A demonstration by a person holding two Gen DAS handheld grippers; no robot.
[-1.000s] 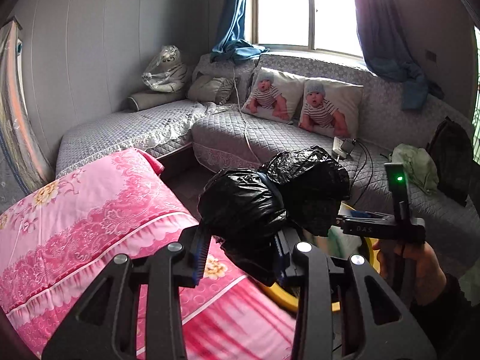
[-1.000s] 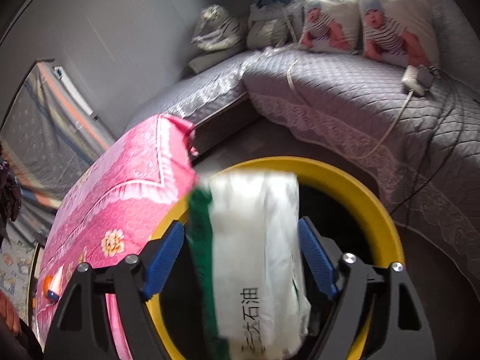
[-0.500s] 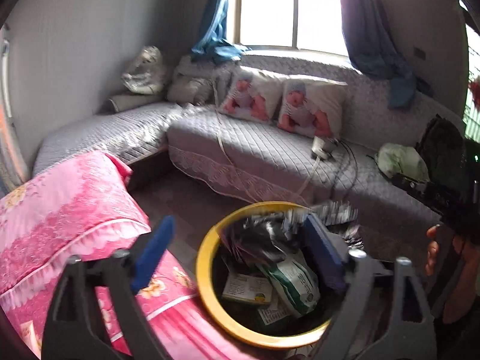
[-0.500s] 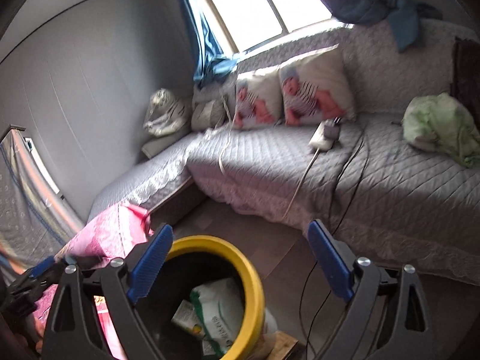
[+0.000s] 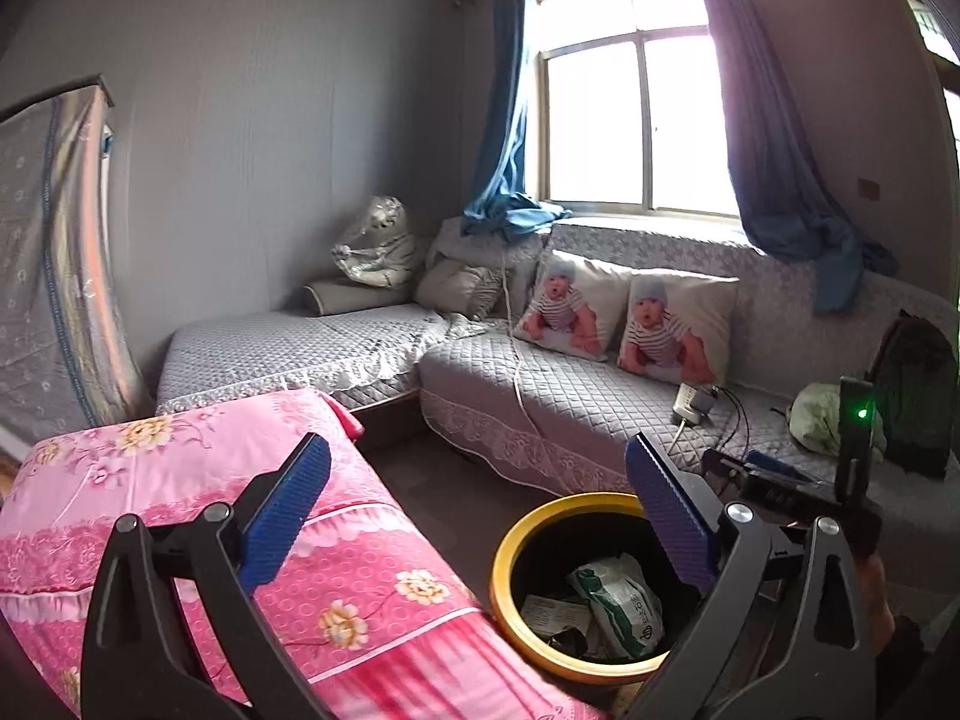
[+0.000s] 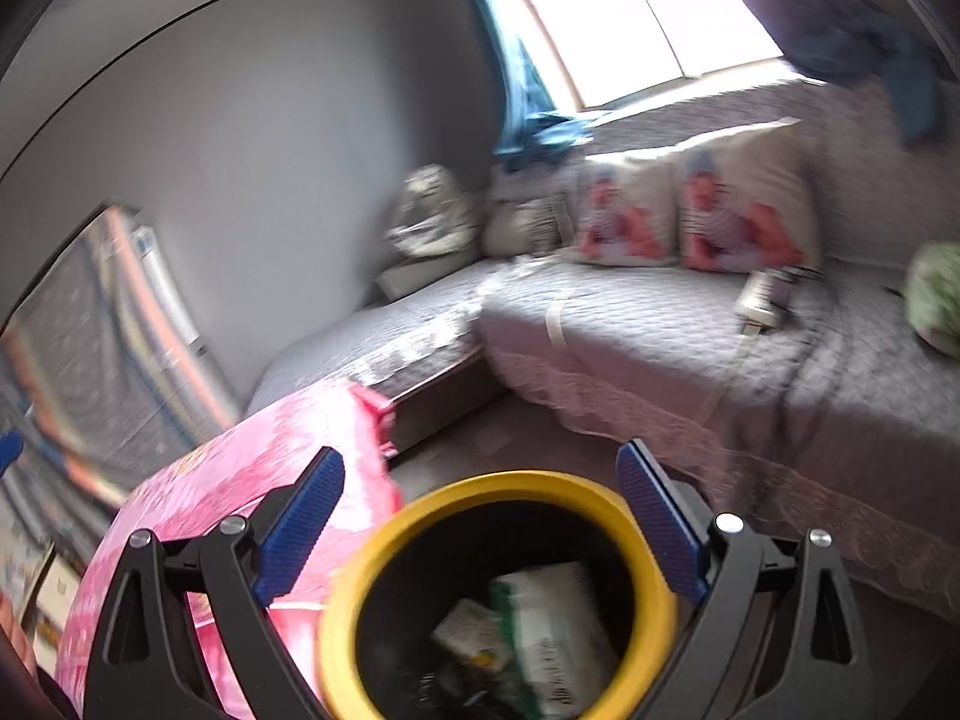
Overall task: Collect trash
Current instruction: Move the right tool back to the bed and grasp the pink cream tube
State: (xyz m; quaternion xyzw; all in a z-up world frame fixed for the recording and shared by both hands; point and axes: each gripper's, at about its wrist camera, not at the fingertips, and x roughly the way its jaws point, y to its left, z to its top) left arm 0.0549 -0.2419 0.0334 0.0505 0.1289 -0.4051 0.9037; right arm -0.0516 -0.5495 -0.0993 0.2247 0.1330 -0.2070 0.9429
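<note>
A black bin with a yellow rim (image 5: 501,576) stands on the floor below and in front of both grippers. A white and green plastic bag (image 5: 624,606) and a paper slip (image 5: 549,609) lie inside it. My left gripper (image 5: 474,462) hangs above the bin's left side; its jaws are opening wide with nothing between them. In the right wrist view, which is blurred, my right gripper (image 6: 480,462) is open and empty over the bin's rim (image 6: 516,483), with the white and green bag (image 6: 558,630) below it. I cannot make out the black bag in the dark bin.
A pink floral quilt (image 5: 180,510) lies close on the left of the bin. A grey L-shaped sofa (image 5: 570,396) runs behind it with two picture pillows (image 5: 678,324), a charger with cables (image 5: 690,405), a green cloth (image 5: 822,414) and a dark bag (image 5: 918,396).
The left gripper opened and let go of the black bag; the right gripper released the white and green bag into the bin. Both grippers rose and tilted up.
</note>
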